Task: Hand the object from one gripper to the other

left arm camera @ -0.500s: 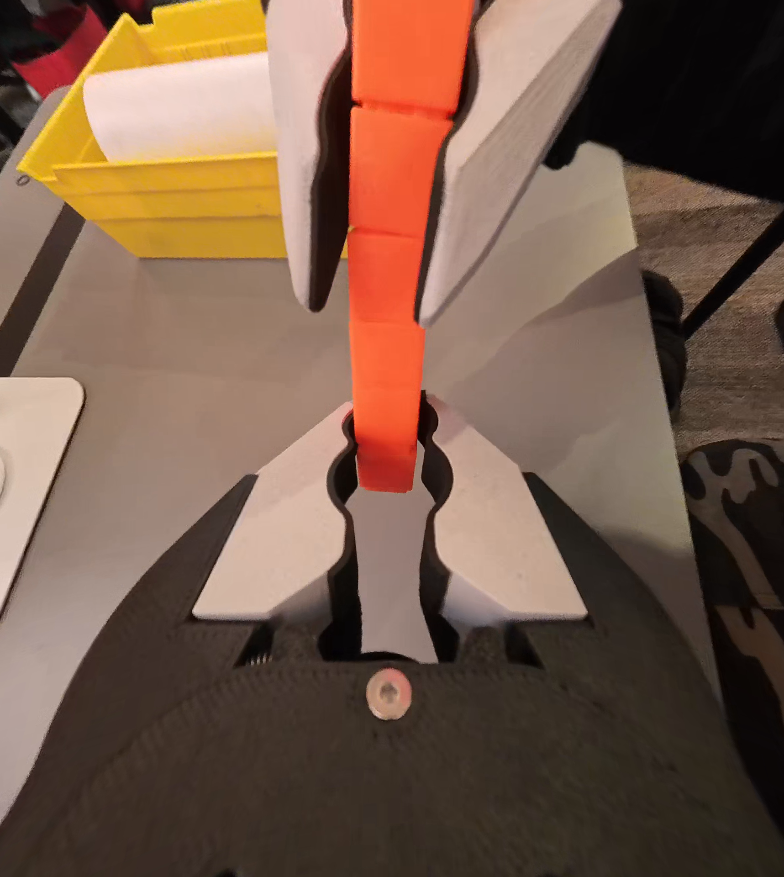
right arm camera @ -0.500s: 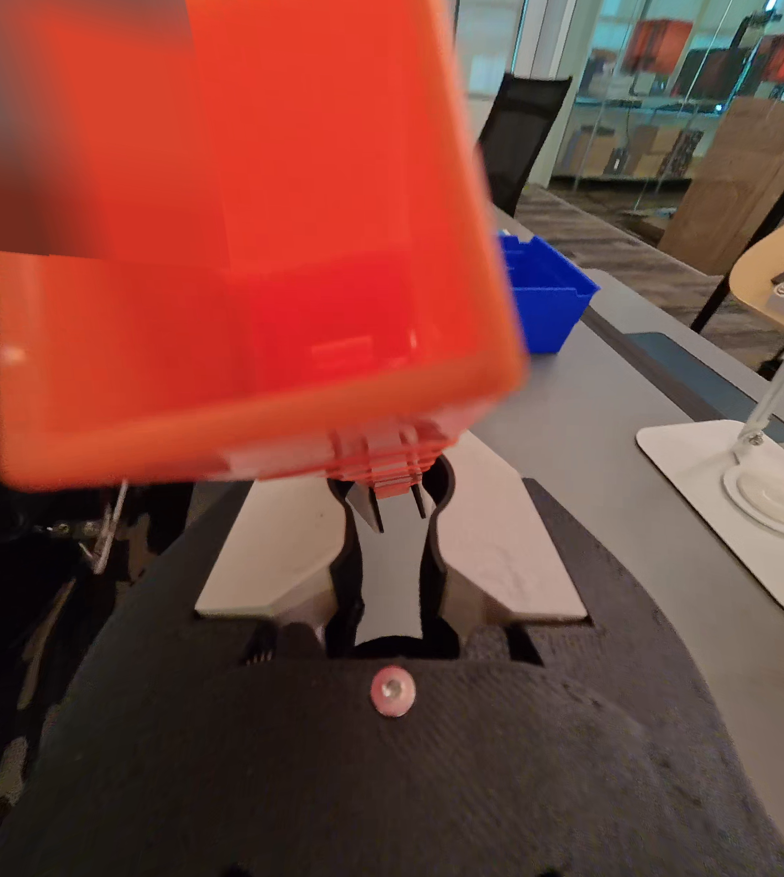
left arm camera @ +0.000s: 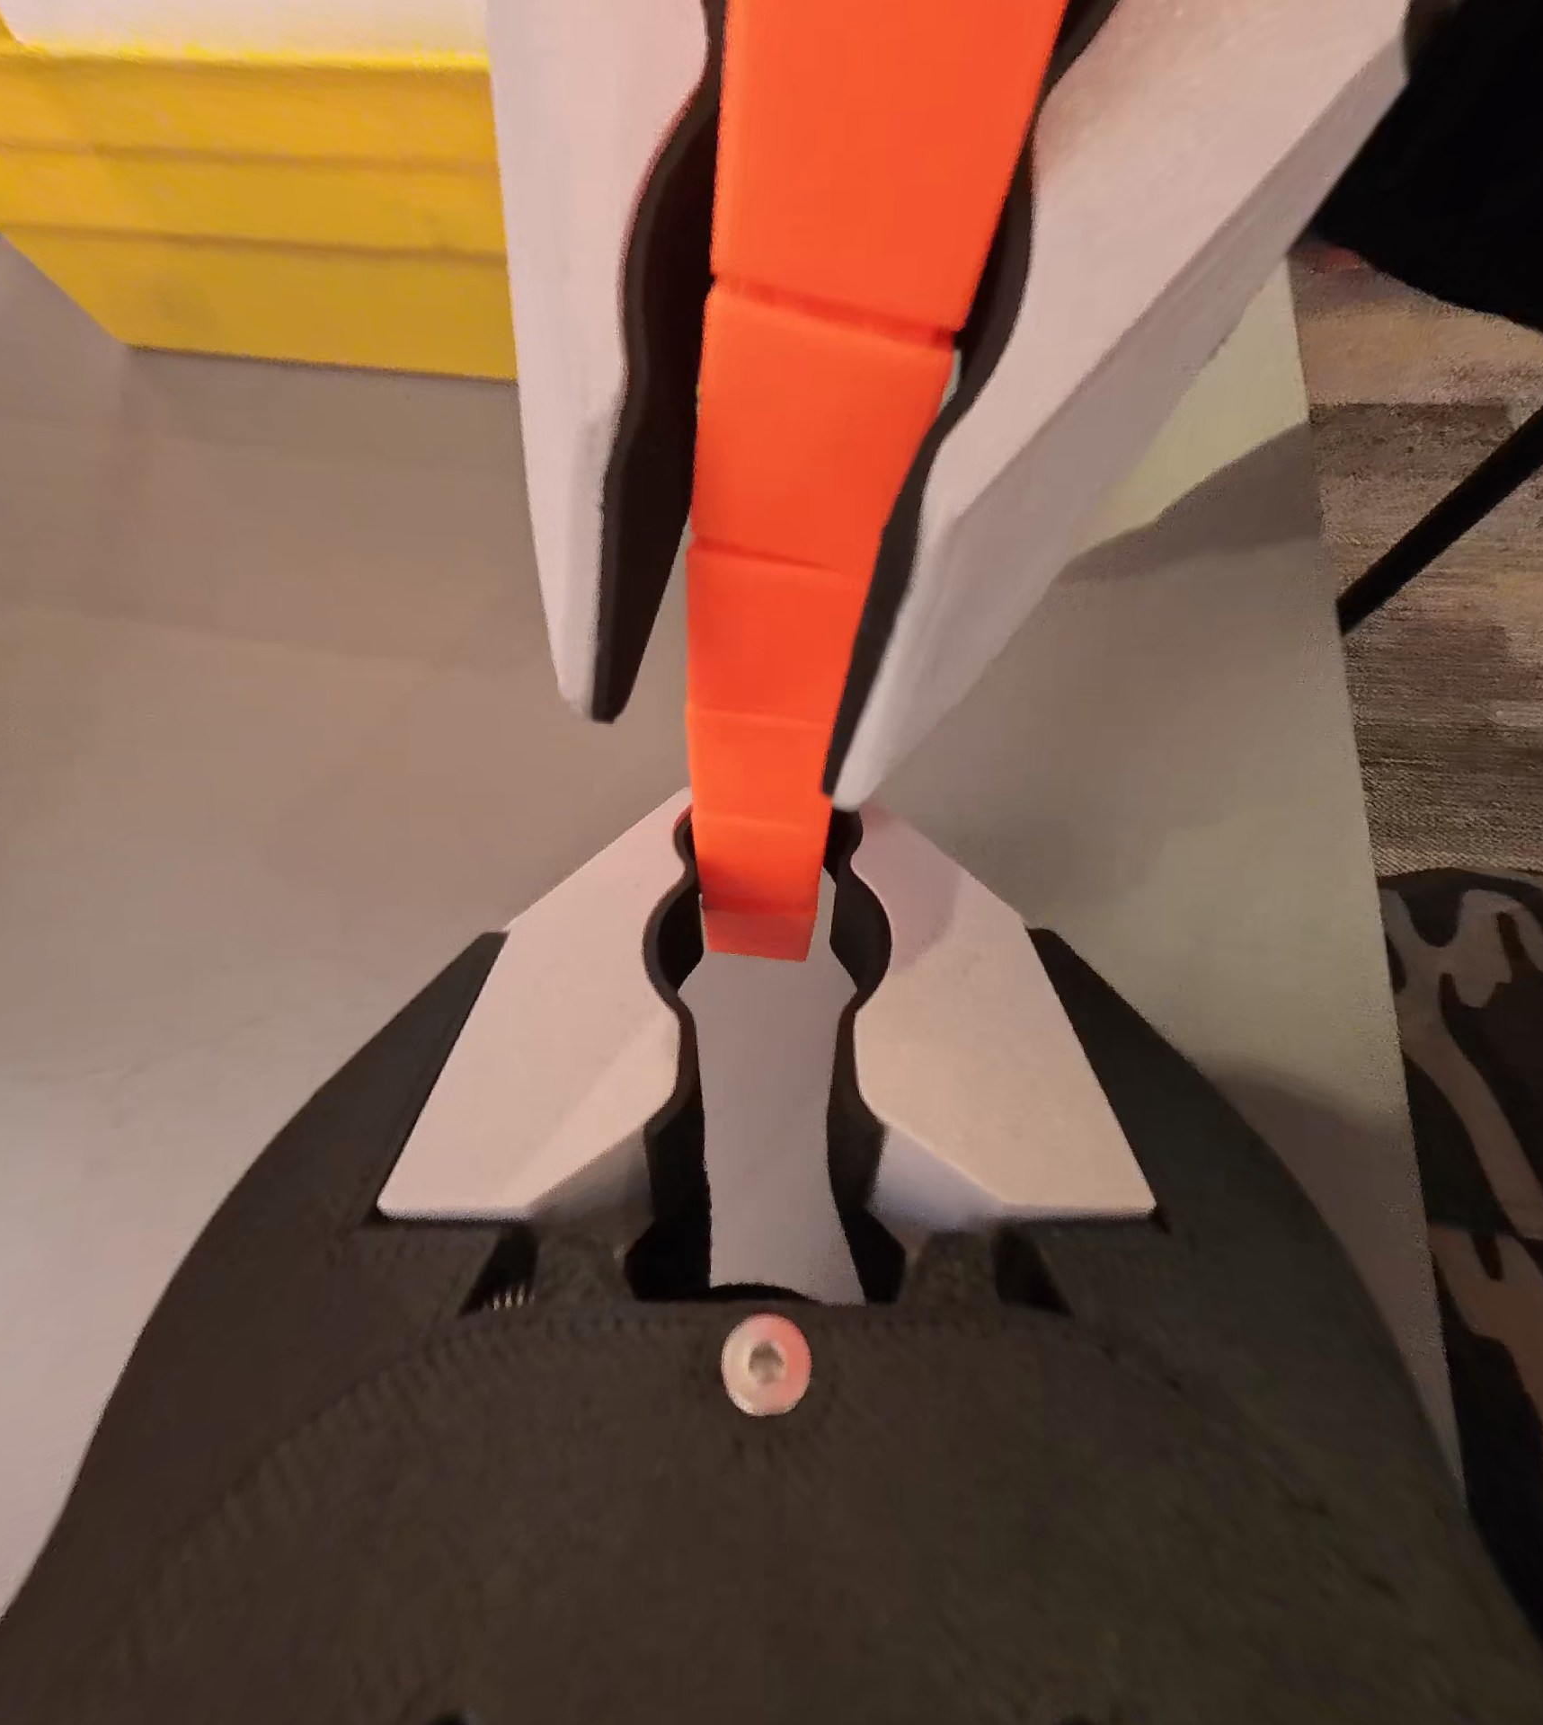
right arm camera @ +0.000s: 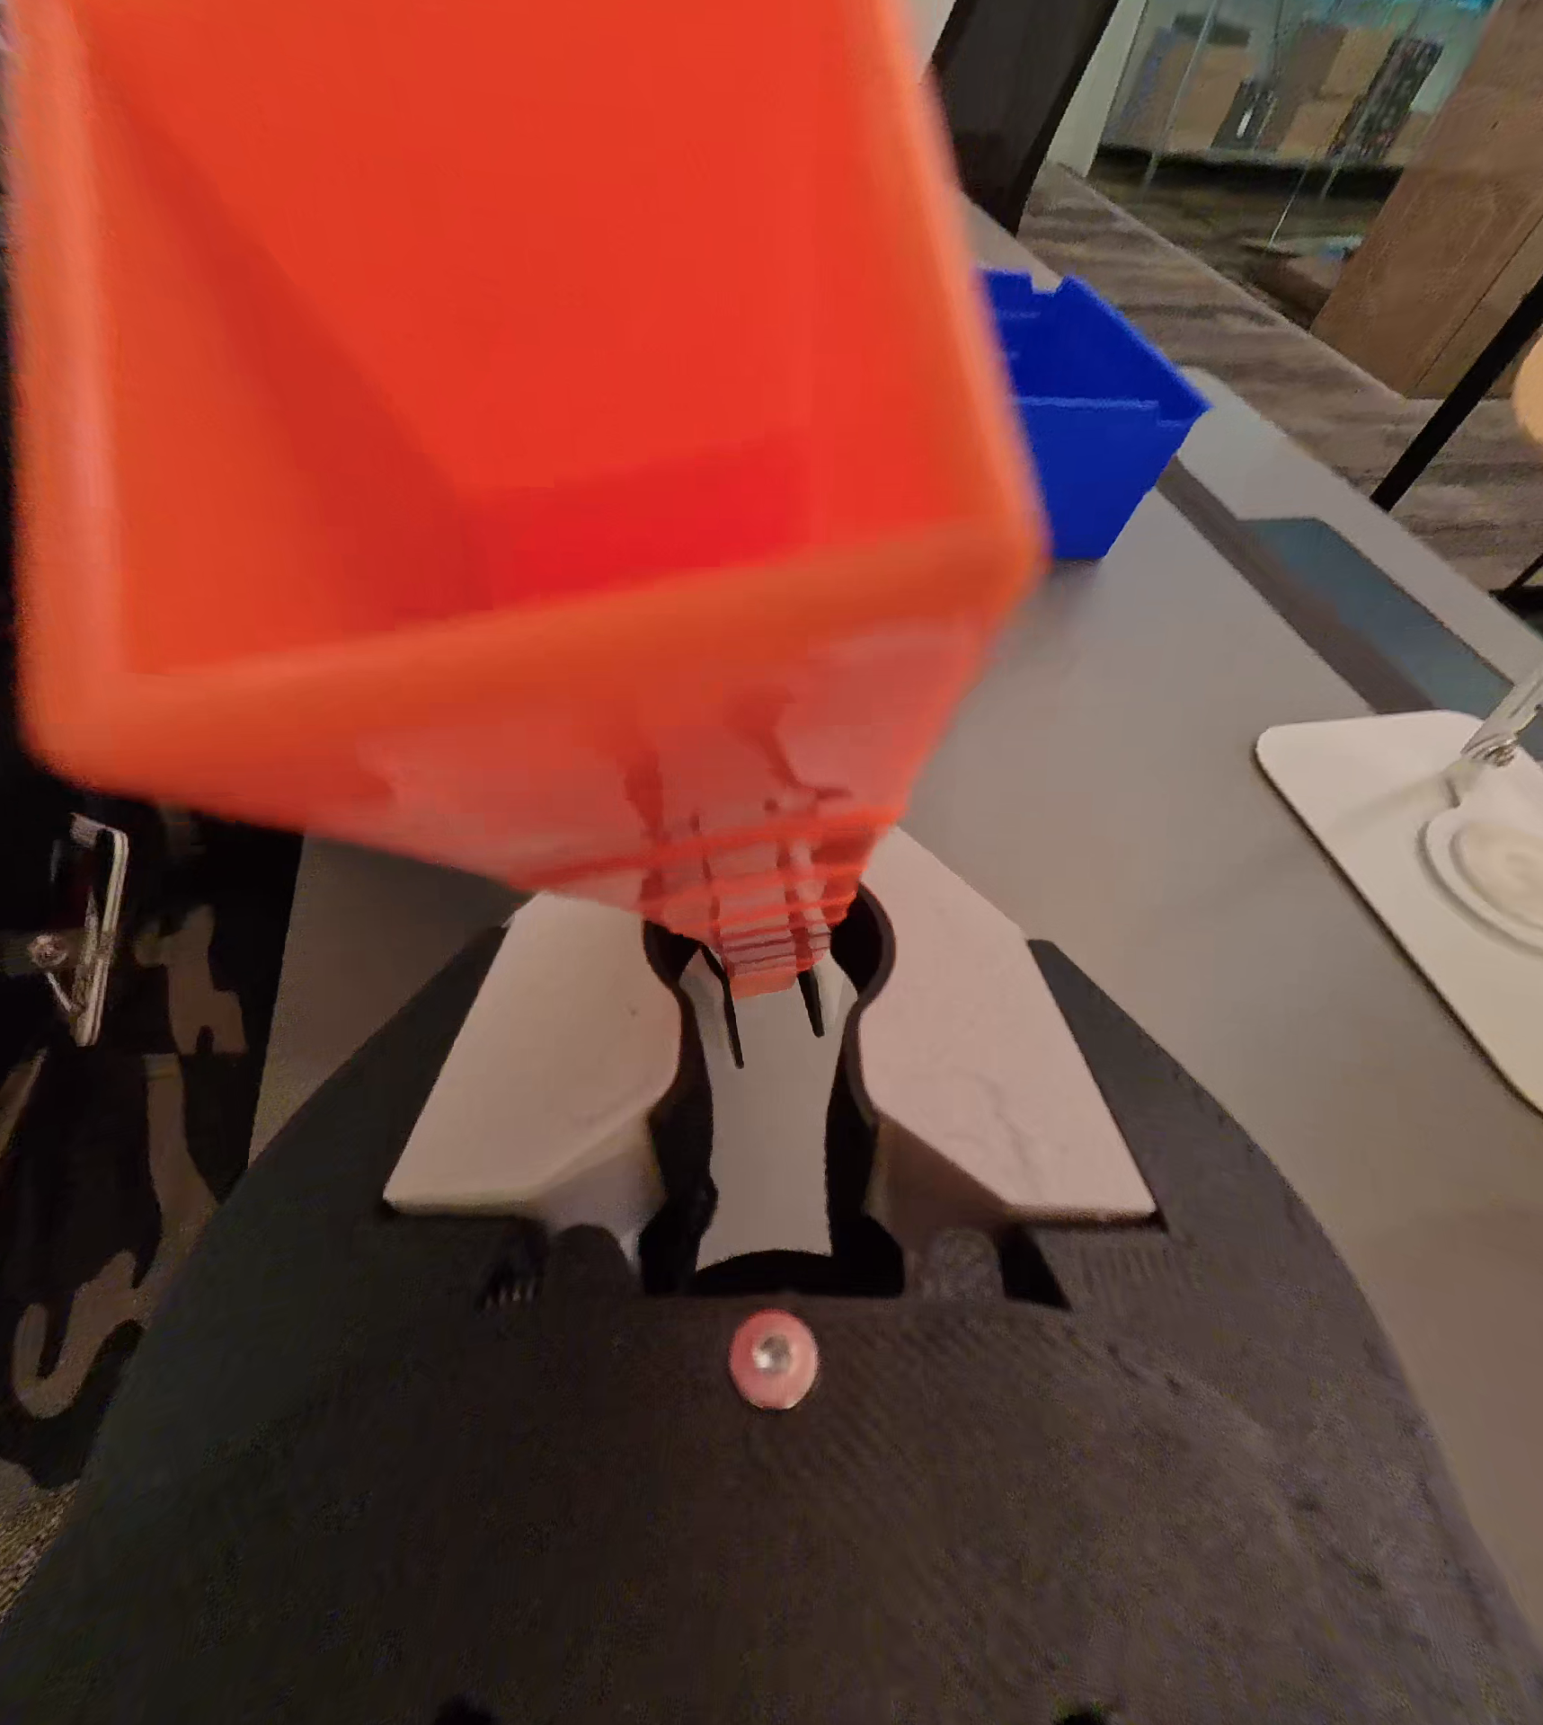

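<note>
In the left wrist view, the left tool (left arm camera: 758,877) sits nearest, its two pale fingers (left arm camera: 562,1027) drawn close together around the lower tip of the orange bin (left arm camera: 795,467); the tip lies in the narrow gap at their ends, and both fingertips appear to touch it. Just beyond, the right tool (left arm camera: 730,756) comes down from above, its pale fingers clamped on the ribbed edge of the same bin, one on each side. The bin thus hangs in the air above the grey surface (left arm camera: 235,653), gripped from both ends. Farther off on the left a yellow bin (left arm camera: 235,205) rests on the surface, blurred.

In the right wrist view, the right tool (right arm camera: 772,961) has its jaws pressed on a ribbed corner of the orange bin (right arm camera: 506,373), whose open inside fills the upper left of the view, blurred. Two thin dark tips show just under the clamped corner. To the right, on the surface (right arm camera: 1169,747), lies a white base plate (right arm camera: 1402,933) carrying a clear stand. Farther back stands a blue bin (right arm camera: 1094,429). At the left edge, camouflage-patterned cloth (right arm camera: 48,1213) shows.
</note>
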Demonstrator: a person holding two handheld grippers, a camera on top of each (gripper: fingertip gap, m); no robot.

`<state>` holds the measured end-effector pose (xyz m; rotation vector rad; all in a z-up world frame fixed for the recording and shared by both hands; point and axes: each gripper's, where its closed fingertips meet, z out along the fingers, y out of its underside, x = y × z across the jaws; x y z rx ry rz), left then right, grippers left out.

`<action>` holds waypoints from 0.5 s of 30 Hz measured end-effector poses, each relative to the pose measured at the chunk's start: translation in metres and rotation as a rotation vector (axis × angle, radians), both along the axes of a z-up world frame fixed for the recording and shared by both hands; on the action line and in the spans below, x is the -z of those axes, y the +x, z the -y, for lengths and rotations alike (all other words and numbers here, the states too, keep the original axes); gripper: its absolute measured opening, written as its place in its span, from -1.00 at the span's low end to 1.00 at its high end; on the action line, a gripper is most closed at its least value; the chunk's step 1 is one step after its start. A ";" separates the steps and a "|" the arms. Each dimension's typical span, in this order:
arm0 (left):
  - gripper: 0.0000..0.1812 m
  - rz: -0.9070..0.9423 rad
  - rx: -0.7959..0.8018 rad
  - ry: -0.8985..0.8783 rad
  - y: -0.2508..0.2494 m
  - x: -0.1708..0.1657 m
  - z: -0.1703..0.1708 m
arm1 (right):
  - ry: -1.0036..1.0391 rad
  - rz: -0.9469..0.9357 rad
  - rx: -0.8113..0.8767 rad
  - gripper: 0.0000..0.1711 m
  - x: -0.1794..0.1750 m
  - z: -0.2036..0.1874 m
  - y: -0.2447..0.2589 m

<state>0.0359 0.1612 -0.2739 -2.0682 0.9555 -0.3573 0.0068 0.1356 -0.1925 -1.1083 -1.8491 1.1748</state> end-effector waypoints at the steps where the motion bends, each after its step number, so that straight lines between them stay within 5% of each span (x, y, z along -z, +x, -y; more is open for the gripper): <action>1: -0.78 0.005 0.001 -0.021 0.001 0.006 0.000 | -0.005 0.013 0.000 -0.77 0.006 0.000 0.000; 15: -0.77 0.028 0.025 -0.236 0.010 0.064 0.005 | 0.025 0.173 -0.011 -0.77 0.067 -0.001 -0.004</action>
